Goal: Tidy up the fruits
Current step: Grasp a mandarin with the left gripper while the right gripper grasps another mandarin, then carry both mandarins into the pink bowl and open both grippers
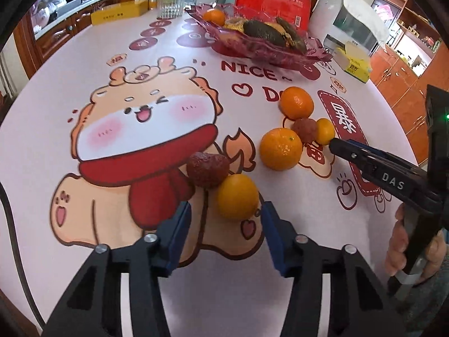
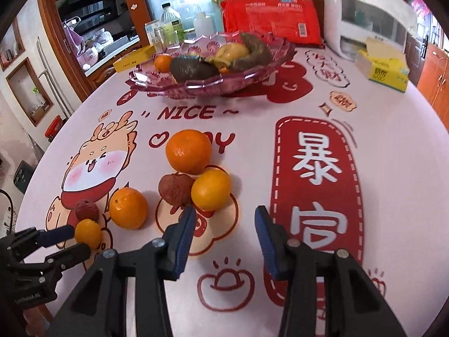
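Observation:
My left gripper point(image 1: 226, 207) is open low over the table, with a small orange point(image 1: 238, 196) between its fingertips; a gap shows on the left side. A rough red fruit point(image 1: 207, 170) touches that orange. In the right wrist view the same left gripper point(image 2: 80, 241) flanks the small orange point(image 2: 87, 233). My right gripper point(image 2: 226, 210) is open and empty, just short of another small orange point(image 2: 210, 189) and a red fruit point(image 2: 175, 189). Two larger oranges point(image 2: 188, 151) point(image 2: 128, 207) lie close by. A pink glass fruit bowl point(image 2: 196, 87) stands farther back.
The bowl holds an orange point(image 2: 162, 63), a dark avocado point(image 2: 193, 70) and other fruit. Behind it are a red package point(image 2: 272, 19), bottles, a white appliance point(image 2: 364, 14) and a yellow tissue box point(image 2: 384, 67). A hand point(image 1: 401, 247) holds the right gripper's handle.

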`<state>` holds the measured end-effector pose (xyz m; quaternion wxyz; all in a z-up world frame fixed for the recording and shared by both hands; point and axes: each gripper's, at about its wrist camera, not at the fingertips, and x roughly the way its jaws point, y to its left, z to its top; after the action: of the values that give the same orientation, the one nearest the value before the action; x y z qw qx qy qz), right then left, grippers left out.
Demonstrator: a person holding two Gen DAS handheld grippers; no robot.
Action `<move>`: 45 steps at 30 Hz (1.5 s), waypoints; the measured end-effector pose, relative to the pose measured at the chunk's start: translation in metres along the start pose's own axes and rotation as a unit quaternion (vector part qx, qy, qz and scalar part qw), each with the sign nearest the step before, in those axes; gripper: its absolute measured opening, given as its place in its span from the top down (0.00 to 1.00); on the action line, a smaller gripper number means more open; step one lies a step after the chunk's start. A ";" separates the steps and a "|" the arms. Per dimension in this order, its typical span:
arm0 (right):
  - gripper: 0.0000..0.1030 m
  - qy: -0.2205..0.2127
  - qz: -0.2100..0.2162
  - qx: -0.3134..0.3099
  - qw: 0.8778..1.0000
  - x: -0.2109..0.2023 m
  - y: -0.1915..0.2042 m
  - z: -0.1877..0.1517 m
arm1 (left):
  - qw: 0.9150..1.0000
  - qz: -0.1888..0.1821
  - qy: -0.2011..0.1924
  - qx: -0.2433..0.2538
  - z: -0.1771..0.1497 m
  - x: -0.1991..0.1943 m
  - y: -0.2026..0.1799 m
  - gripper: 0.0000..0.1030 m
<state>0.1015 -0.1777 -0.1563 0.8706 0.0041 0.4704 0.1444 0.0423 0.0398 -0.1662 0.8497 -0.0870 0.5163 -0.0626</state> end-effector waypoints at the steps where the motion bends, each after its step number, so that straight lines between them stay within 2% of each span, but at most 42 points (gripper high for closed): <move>1: 0.59 0.002 0.004 -0.001 1.000 0.003 0.000 0.000 | 1.000 0.000 0.001 0.001 0.000 0.002 -0.002 0.54; 9: 0.60 0.001 0.026 -0.016 1.000 0.017 0.002 0.004 | 1.000 0.003 -0.002 0.010 0.011 0.010 -0.014 0.64; 12: 0.60 -0.003 0.034 -0.024 0.999 0.019 0.005 0.007 | 1.000 0.010 -0.007 0.014 0.013 0.012 -0.016 0.70; 14: 0.68 -0.008 0.035 -0.034 0.999 0.021 0.008 0.007 | 1.000 0.010 -0.010 0.015 0.013 0.012 -0.017 0.71; 23: 0.70 -0.022 0.041 -0.053 0.997 0.010 0.019 0.000 | 1.000 0.003 -0.009 0.020 0.009 0.007 -0.018 0.72; 29: 0.70 -0.027 0.045 -0.053 0.997 -0.025 0.031 0.001 | 0.998 -0.008 -0.028 0.051 0.017 -0.032 -0.024 0.72; 33: 0.70 -0.041 0.041 -0.059 0.997 -0.062 0.041 0.019 | 0.996 -0.020 -0.053 0.073 0.045 -0.078 -0.025 0.72; 37: 0.70 -0.069 0.046 -0.062 0.995 -0.109 0.049 0.054 | 0.991 -0.014 -0.083 0.105 0.086 -0.123 -0.028 0.72; 41: 0.70 -0.106 0.037 -0.067 0.991 -0.158 0.057 0.105 | 0.983 0.020 -0.128 0.134 0.140 -0.168 -0.033 0.72; 45: 0.70 -0.140 0.022 -0.067 0.988 -0.194 0.063 0.158 | 0.975 0.065 -0.155 0.147 0.195 -0.191 -0.036 0.72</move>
<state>0.1157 -0.1467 0.0997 0.9228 -0.0238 0.3325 0.1930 0.1277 0.0583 0.0952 0.9252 0.0636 0.3678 -0.0677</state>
